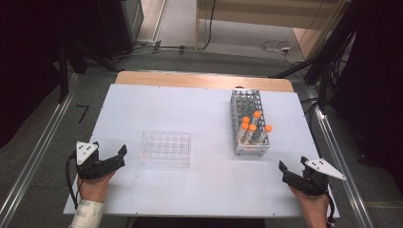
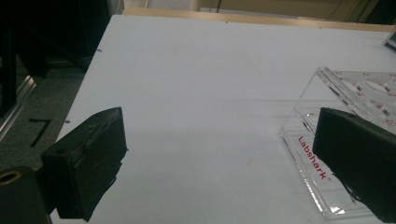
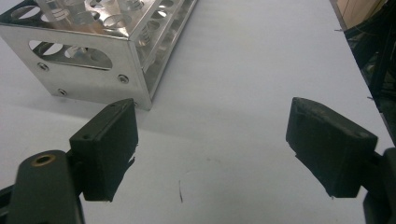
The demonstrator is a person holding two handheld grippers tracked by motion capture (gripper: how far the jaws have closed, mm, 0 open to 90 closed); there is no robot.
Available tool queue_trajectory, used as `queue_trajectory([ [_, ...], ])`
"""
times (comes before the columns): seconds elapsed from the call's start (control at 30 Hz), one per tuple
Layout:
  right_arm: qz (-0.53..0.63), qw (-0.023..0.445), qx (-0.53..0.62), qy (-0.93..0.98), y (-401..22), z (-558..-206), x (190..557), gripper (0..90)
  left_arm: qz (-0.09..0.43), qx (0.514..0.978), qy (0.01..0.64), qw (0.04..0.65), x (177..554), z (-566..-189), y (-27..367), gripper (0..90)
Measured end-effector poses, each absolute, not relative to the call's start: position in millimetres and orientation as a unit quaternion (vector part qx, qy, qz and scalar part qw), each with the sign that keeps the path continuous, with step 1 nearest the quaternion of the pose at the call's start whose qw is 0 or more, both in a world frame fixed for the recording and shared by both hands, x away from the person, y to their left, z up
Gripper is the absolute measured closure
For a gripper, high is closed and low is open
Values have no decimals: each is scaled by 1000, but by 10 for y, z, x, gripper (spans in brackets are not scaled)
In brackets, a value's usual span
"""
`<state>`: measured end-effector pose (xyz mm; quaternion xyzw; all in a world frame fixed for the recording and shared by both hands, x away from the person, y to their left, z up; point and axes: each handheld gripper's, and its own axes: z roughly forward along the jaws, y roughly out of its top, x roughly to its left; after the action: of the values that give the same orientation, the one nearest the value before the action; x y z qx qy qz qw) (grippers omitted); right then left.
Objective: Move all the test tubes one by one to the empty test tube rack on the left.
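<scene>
My left gripper (image 1: 114, 154) rests at the near left corner of the white table (image 1: 199, 109), its jaws spread wide with nothing between them. In the left gripper view the same gripper (image 2: 219, 163) looks across bare tabletop, and the clear plastic well plate (image 2: 345, 140) lies just beside its right-hand jaw, apart from it. From above, the well plate (image 1: 166, 147) sits flat, left of the table's middle, its long axis running left to right, parallel to the near edge.

My right gripper (image 1: 291, 167) rests at the near right corner, jaws also wide and holding nothing. In the right gripper view its jaws (image 3: 212, 144) frame empty table, with the near end of the metal tube rack (image 3: 93, 60) just beyond the left-hand jaw. From above, the metal tube rack (image 1: 249, 121) stands right of centre, its long axis running away from me and slightly tilted. Several orange-capped tubes (image 1: 254, 128) stand upright in its near end.

The table is a white sheet over a wooden board (image 1: 204, 80) showing along the far edge. Around it lie grey floor (image 1: 180, 57), metal rails (image 1: 33, 152) at both sides, and cables (image 1: 278, 46) beyond.
</scene>
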<state>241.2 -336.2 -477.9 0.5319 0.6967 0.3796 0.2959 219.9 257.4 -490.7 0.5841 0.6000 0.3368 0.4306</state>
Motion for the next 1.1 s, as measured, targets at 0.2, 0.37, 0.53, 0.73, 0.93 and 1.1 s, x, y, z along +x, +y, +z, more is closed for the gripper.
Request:
queue_trajectory([
  [0.2,388,293,538,688,-3385,-4766,2416,169,333,592,601,421,2228,-4941,2549,38],
  [0.37,406,290,545,673,-3413,-4739,2429,184,337,591,601,420,2212,-4943,2541,38],
  [0.53,417,288,542,670,-3400,-4708,2464,189,339,590,601,419,2196,-4941,2548,38],
  [0.73,421,288,533,675,-3345,-4680,2532,188,340,589,602,419,2194,-4946,2554,40],
  [0.93,421,290,526,679,-3291,-4639,2604,191,341,591,599,418,2200,-4951,2545,40],
  [1.1,422,293,515,686,-3219,-4613,2636,191,342,591,599,419,2196,-4948,2533,41],
])
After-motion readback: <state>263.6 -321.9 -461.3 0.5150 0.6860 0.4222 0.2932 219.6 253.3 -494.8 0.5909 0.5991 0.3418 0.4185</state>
